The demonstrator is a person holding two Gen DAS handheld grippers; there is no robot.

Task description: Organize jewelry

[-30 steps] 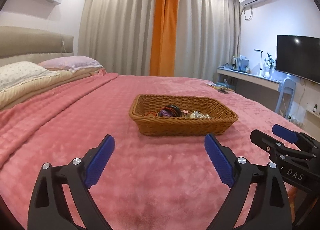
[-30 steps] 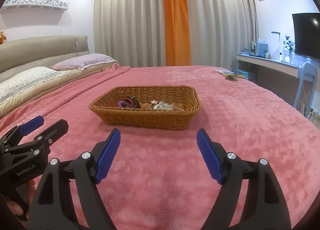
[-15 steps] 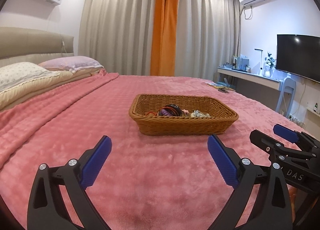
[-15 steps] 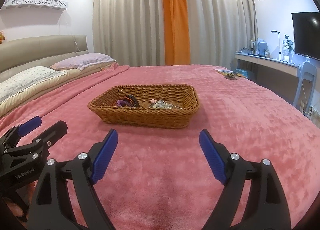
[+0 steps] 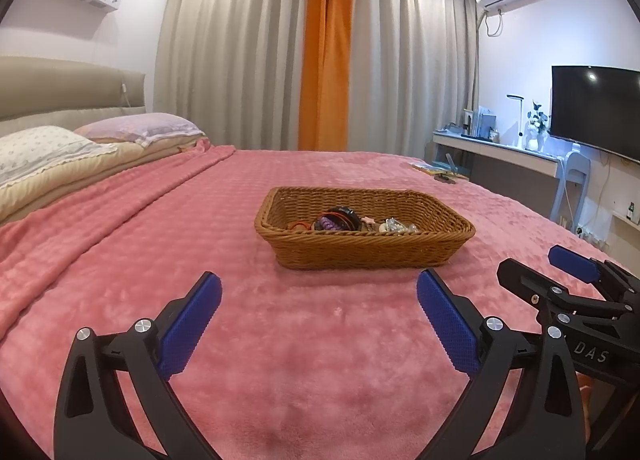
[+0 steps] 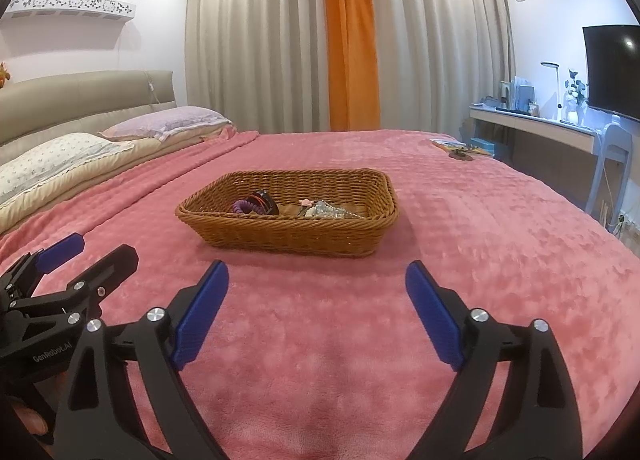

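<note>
Pink bedspread [image 5: 280,340], wicker basket [image 5: 364,252] w/ jewelry [image 5: 340,220] ahead. Left gripper [image 5: 318,320] wide open, empty; right gripper [image 6: 316,308] opening, empty. Prob. pre-reach; next: approach basket, pick one piece.

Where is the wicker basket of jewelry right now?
In both wrist views the wicker basket sits mid-bed on the pink blanket, ahead of both tools, with the curtains behind it.

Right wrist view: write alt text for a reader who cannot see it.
A brown wicker basket holding a small jumble of jewelry sits on a pink blanket covering a bed. In the foreground the right tongs are opening with nothing between them, and the left tongs show at the left edge.
</note>
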